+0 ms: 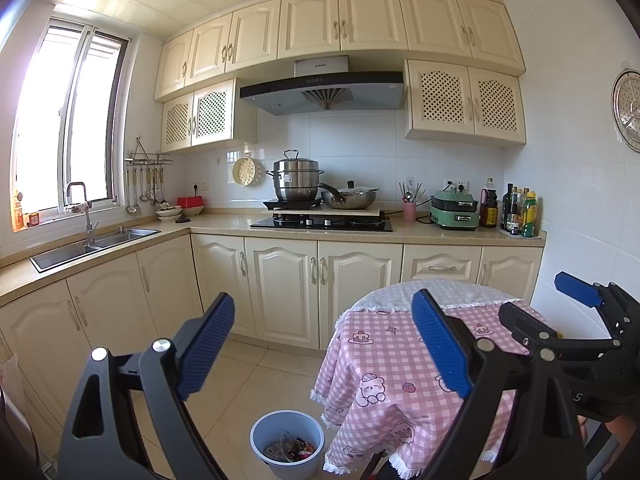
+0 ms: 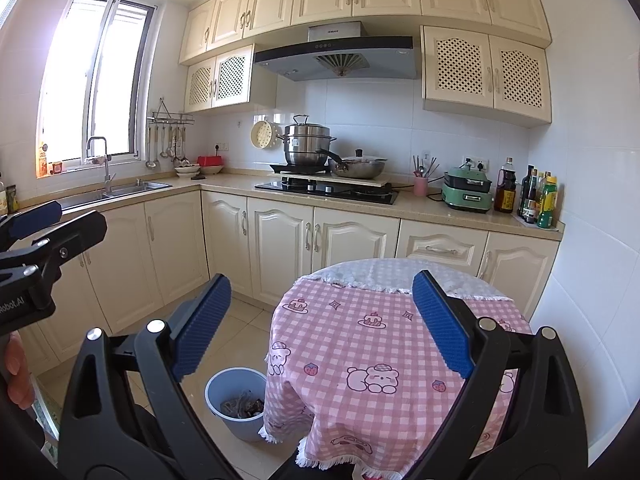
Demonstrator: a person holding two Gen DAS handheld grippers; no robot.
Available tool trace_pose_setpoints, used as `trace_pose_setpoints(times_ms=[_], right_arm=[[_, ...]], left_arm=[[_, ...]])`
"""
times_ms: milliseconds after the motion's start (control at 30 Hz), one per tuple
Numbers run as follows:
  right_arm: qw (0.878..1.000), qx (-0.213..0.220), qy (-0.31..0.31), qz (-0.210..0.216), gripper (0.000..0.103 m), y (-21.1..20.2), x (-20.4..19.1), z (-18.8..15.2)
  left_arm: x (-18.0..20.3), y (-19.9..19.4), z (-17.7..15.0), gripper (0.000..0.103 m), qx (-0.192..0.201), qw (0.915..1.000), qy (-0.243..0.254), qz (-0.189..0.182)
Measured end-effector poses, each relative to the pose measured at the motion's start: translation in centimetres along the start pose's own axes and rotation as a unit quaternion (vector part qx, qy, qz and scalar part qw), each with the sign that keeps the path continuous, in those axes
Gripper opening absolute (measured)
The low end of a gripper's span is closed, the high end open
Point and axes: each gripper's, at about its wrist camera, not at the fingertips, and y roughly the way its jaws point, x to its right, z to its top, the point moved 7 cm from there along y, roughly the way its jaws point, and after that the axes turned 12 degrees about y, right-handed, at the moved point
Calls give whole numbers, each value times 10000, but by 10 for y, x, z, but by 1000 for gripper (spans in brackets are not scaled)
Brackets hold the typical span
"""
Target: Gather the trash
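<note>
Kitchen scene seen from both wrist cameras. The left gripper (image 1: 324, 348) is held above the floor (image 1: 248, 372), its blue-padded fingers (image 1: 208, 346) spread wide with nothing between them. The right gripper (image 2: 322, 326) is likewise wide open and empty, its fingers (image 2: 438, 322) framing a round tabletop (image 2: 360, 312) covered by a pink checked cloth (image 2: 384, 356) with cartoon prints; a paler cloth (image 2: 396, 274) lies over the far part. In the left view the right gripper appears at the right edge, over the tabletop; in the right view the left gripper appears at the left edge, with part of a hand (image 2: 18, 372) below it.

The bin (image 1: 287, 442), a pale blue round bucket, stands on the floor just beside the tabletop, its near side partly hidden by the hanging cloth in the right view. The trash (image 1: 290, 450) lies inside the bin: crumpled wrappers, apparently, though the pieces are too small to identify.

Background: cream cabinets (image 1: 288, 284) run below a counter (image 1: 224, 226) in an L shape. A sink (image 1: 94, 242) with a tap sits under the window (image 1: 68, 120). On the hob (image 1: 322, 222) a board carries a steel steamer pot (image 1: 296, 180) and a lidded wok (image 1: 352, 196). A range hood (image 1: 322, 90) hangs above. To the right stand a pink utensil cup (image 1: 409, 210), a green cooker (image 1: 454, 210) and a group of bottles (image 1: 516, 212).
</note>
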Motion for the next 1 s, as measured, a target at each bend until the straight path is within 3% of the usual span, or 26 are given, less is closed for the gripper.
trace_pose_setpoints(times_ms=[1000], right_arm=[[10000,-70,-23,20,91,3,0,-6]], left_arm=[[-4,2,-4,88,-22,10000,19,-33]])
